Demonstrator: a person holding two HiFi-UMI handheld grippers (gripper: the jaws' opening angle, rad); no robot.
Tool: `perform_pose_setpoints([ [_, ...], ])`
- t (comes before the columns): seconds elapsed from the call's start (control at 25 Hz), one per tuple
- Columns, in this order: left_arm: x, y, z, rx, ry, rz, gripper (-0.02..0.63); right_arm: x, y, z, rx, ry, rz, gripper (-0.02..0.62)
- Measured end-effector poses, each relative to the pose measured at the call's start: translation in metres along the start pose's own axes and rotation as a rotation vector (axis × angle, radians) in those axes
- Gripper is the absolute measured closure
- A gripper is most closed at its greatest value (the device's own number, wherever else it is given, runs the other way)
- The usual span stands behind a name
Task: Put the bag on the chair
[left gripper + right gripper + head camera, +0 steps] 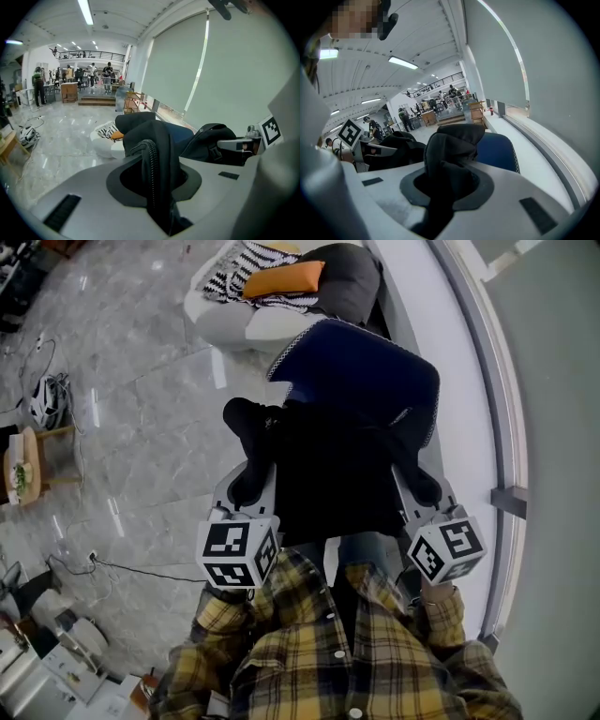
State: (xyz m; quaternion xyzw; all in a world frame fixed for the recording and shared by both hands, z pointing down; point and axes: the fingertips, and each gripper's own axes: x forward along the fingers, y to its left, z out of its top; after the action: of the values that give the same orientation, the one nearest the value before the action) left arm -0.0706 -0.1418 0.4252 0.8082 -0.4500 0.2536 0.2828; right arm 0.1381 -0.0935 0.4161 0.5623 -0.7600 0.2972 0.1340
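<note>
My left gripper (247, 486) is closed to a narrow gap and pinches a ribbed black strap (151, 173) of the black fabric bag (333, 474). In the left gripper view the strap runs up right between the two jaws. My right gripper (422, 487) is also nearly closed, w/ a thick fold of the same bag's cloth pressed between its jaws. So the bag hangs btw. both grippers, one at each end, and its long axis goes left-right, across my body.

Straight ahead, just beyond the bag, stands the blue padded chair (366, 371). In the head view the bag's far edge overlaps the chair's near edge, but I cannot tell if it touches the seat. The chair sits a bit to my right side, so I judge the right gripper is the nearer one. The left end of the bag must travel more, approx. forward and to the right. The move is then forward and down, w/ the bag level. Further out, a white sofa (234, 324) stands behind the chair on the grey marble floor (141, 409).
</note>
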Motion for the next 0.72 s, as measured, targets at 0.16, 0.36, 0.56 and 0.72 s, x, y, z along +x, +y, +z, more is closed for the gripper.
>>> perform_pose_setpoints([
  [0.16,0.021,0.005,-0.016,0.012,0.027,0.007,0.525,0.017,-0.011,-0.024,0.031,0.017,-0.020,0.528],
  [0.36,0.053,0.019,-0.038,-0.001,0.064,0.031,0.525,0.046,-0.026,-0.050,0.039,0.040,-0.031,0.528],
  [0.56,0.077,0.025,-0.071,-0.004,0.099,0.036,0.525,0.066,-0.040,-0.086,0.049,0.063,-0.054,0.528],
  [0.72,0.097,0.035,-0.098,-0.023,0.132,0.050,0.526,0.082,-0.048,-0.115,0.061,0.087,-0.057,0.528],
])
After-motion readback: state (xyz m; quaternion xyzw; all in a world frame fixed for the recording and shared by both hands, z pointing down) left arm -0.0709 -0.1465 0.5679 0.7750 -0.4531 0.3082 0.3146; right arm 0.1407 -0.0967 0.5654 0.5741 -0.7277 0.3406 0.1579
